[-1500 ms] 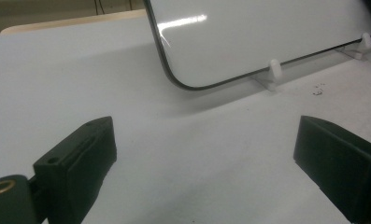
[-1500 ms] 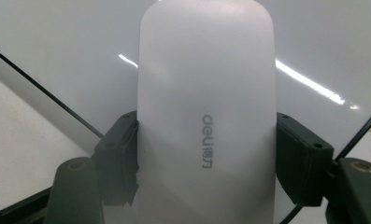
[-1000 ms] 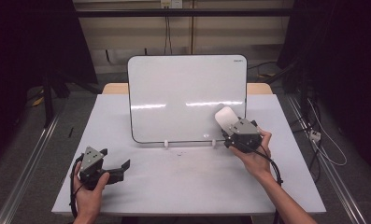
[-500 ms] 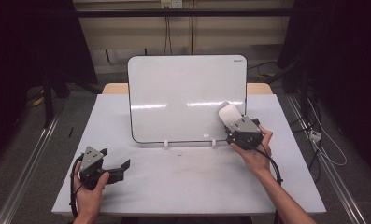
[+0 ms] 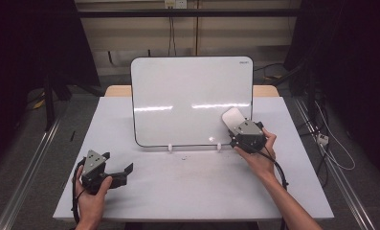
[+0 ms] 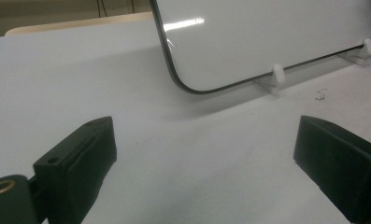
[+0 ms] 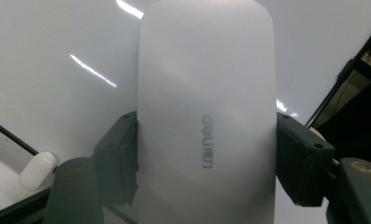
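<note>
One big table (image 5: 187, 191) holds a whiteboard (image 5: 187, 96) that leans back on two small white feet, so its face can be reached. The right gripper (image 5: 236, 125) squeezes a white eraser (image 5: 231, 117) by its sides, flat against the board's near right corner, likely to wipe it. The left gripper (image 5: 123, 171) rests wide open and empty at the near left, out of the way.

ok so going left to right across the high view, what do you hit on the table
left gripper → whiteboard → white eraser clamped in the right gripper
</note>
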Tool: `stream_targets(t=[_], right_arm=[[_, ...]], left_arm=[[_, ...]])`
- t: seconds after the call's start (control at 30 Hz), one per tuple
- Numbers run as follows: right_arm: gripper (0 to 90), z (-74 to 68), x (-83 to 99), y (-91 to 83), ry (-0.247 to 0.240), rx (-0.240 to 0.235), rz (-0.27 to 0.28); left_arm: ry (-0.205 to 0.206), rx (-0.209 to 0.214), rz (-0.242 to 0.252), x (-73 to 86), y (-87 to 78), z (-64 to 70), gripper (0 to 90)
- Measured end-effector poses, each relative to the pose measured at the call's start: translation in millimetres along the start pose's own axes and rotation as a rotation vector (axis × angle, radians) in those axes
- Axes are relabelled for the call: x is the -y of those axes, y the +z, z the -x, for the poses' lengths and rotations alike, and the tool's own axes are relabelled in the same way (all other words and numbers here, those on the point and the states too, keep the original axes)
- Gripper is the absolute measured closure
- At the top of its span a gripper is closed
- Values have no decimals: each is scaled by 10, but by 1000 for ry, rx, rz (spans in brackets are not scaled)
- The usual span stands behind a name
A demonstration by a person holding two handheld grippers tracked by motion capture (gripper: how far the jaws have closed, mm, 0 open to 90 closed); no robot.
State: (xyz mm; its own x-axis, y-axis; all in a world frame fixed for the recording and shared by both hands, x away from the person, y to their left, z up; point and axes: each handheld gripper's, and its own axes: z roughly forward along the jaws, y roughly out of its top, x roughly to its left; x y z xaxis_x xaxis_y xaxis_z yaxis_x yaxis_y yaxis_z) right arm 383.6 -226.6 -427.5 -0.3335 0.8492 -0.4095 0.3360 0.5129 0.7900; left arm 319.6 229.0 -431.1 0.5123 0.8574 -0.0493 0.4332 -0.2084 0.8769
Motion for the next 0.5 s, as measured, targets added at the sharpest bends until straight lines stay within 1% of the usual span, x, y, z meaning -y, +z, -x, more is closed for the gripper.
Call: stream_targets(t=[0.1, 0.23, 0.27, 0.33, 0.37, 0.4, 0.5], right_arm=[[301, 26, 1, -12, 22, -22, 5], [243, 50, 4, -38, 44, -53, 10], [235, 51, 5, -39, 48, -55, 7], [190, 57, 6, -34, 63, -59, 6], [178, 62, 6, -32, 64, -45, 8], [166, 69, 6, -32, 67, -46, 10], [127, 89, 9, -35, 94, -58, 11]], left_arm=[[-2, 1, -1, -6, 8, 14, 59], [6, 1, -10, -12, 36, 35, 59], [5, 3, -11, -11, 44, 39, 59], [7, 4, -16, -10, 57, 41, 59], [12, 5, -20, -10, 61, 39, 59], [11, 5, -19, -11, 65, 39, 59], [11, 6, -17, -13, 67, 39, 59]])
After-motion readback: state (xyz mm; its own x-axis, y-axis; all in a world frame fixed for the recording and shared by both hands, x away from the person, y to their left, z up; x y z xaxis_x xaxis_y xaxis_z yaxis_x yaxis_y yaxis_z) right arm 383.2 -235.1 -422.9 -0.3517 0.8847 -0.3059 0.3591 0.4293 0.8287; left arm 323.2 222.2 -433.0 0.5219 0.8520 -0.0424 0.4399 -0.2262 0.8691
